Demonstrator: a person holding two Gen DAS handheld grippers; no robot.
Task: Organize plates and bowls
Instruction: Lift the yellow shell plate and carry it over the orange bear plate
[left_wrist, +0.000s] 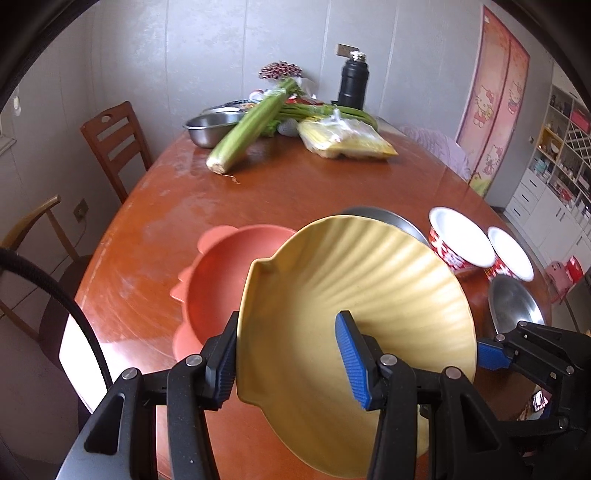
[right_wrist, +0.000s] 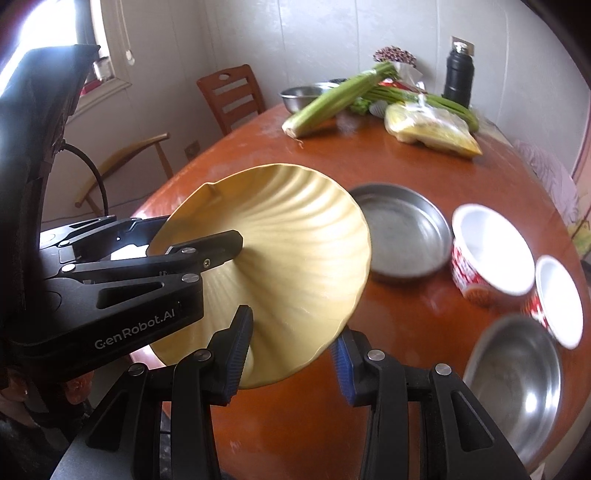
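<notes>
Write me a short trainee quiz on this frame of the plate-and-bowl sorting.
1. True or false: the yellow shell plate lies flat on the table.
2. How many red-and-white bowls stand on the table?
3. Which tongs grip the plate: A left only, B right only, C both?
Key: 1 false, it is held tilted above the table. 2 two. 3 C, left tongs and right tongs each clamp its rim.
</notes>
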